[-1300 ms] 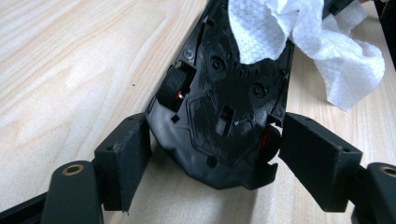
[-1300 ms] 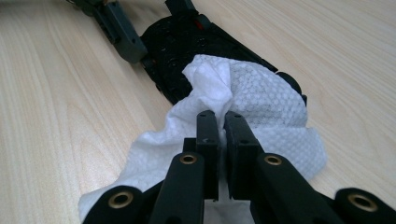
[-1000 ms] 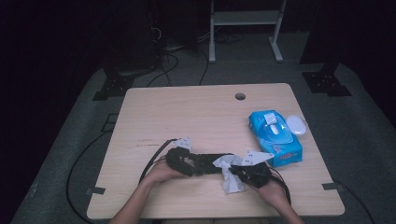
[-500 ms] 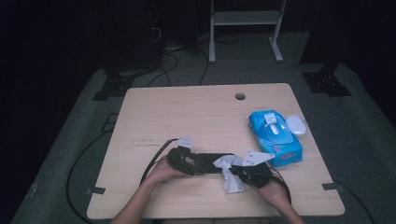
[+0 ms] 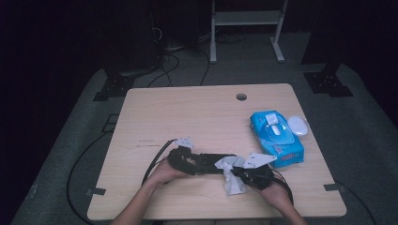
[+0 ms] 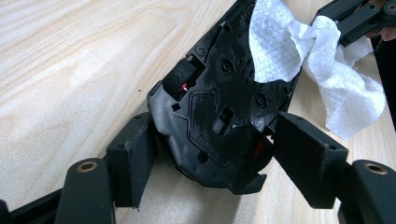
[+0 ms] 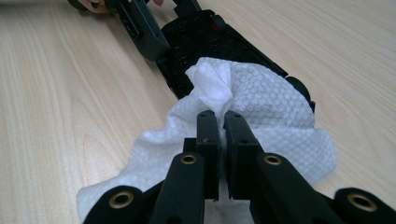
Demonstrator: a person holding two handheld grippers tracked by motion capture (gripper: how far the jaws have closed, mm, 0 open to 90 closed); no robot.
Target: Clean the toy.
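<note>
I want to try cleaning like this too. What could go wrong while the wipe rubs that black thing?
The black plastic part sits between the left gripper pads, which have just been closing; if the grip is loose, rubbing might push it askew. The right gripper pinches the wipe by a small fold, so it may slip out. The wipe could also snag on the part's ridges and holes.

A light wooden table (image 5: 187, 112) fills the frame's centre, with a round cable hole (image 5: 241, 97) near its upper edge. At right lies a blue wet-wipe pack (image 5: 276, 138), its white lid (image 5: 298, 125) apparently flipped open. A black device (image 5: 206, 163) rests lower centre, a white wipe (image 5: 233, 180) draped over it.
</note>
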